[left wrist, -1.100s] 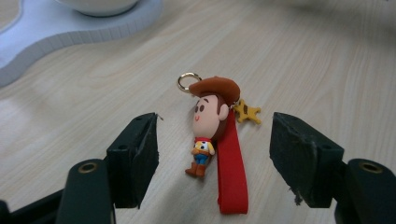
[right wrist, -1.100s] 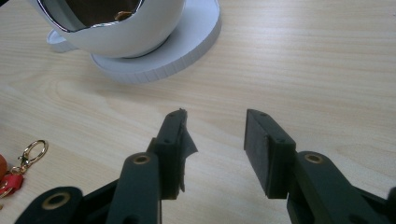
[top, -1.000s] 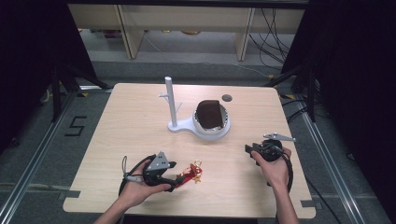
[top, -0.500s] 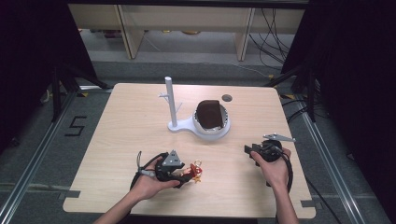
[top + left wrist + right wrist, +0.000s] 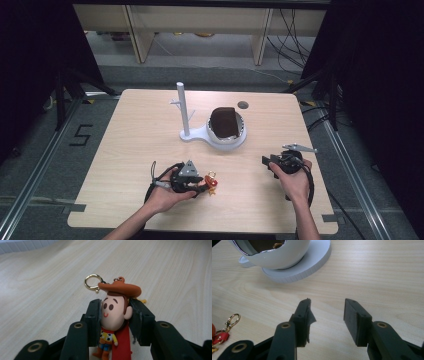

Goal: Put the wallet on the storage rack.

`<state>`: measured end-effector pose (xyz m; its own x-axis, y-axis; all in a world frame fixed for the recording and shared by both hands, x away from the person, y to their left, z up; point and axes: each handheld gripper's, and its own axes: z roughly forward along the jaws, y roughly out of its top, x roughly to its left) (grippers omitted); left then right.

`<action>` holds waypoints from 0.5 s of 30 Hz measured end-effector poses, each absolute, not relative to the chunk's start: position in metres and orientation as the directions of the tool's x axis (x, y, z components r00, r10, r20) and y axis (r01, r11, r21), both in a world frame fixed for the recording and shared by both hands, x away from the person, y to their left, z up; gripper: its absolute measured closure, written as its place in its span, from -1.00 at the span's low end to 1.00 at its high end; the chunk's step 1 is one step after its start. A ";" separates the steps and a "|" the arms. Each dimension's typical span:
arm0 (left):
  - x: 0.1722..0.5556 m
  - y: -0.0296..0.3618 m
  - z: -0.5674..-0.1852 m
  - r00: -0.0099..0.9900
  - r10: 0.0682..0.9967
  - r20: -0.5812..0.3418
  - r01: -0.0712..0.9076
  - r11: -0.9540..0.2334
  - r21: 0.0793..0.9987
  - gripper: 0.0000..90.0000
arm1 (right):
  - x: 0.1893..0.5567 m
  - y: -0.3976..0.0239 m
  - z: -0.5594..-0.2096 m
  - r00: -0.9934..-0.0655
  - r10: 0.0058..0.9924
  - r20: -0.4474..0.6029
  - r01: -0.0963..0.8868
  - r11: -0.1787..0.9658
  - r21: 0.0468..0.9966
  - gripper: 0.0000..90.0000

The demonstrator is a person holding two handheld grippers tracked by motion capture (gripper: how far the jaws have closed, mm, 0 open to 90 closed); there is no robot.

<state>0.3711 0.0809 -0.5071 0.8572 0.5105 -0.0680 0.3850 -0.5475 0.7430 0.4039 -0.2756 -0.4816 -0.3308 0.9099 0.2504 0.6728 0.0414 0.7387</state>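
A cowboy figure keychain (image 5: 113, 312) with a brown hat, a red strap and a gold ring (image 5: 93, 281) lies on the wooden table (image 5: 140, 130). My left gripper (image 5: 115, 308) has just been closing and its pads now press both sides of the figure's head. In the high view the left gripper (image 5: 200, 186) sits near the front left with the keychain (image 5: 211, 181) at its tip. My right gripper (image 5: 267, 162) rests at the front right, pointing left. Its jaws (image 5: 327, 312) stand open over bare wood.
A white stand with an upright post (image 5: 183, 107) and a white bowl (image 5: 241, 136) with a dark brown lining stands mid-table. The bowl (image 5: 277, 257) on its round base lies ahead of the right gripper. A dark round hole (image 5: 243, 105) marks the far table.
My left hand slid right to the keychain and its jaws closed onto the figure's head. The right hand kept still.
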 end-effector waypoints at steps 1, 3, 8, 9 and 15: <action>0.371 0.082 -0.506 0.858 0.510 -0.060 0.380 -0.550 0.744 0.38 | 0.404 -0.276 -0.482 -0.334 0.907 0.258 0.673 0.038 0.738 0.28; 0.370 0.083 -0.504 0.857 0.513 -0.049 0.364 -0.535 0.763 0.39 | 0.402 -0.273 -0.481 -0.304 0.909 0.287 0.691 0.003 0.723 0.28; 0.367 0.087 -0.494 0.845 0.532 -0.052 0.346 -0.471 0.811 0.40 | 0.401 -0.274 -0.480 -0.304 0.912 0.276 0.690 0.010 0.724 0.28; 0.367 0.088 -0.493 0.843 0.535 -0.060 0.346 -0.453 0.822 0.40 | 0.402 -0.274 -0.481 -0.304 0.911 0.278 0.683 0.006 0.730 0.28; 0.369 0.098 -0.476 0.818 0.571 -0.068 0.335 -0.378 0.863 0.41 | 0.403 -0.277 -0.481 -0.332 0.908 0.256 0.669 0.035 0.742 0.27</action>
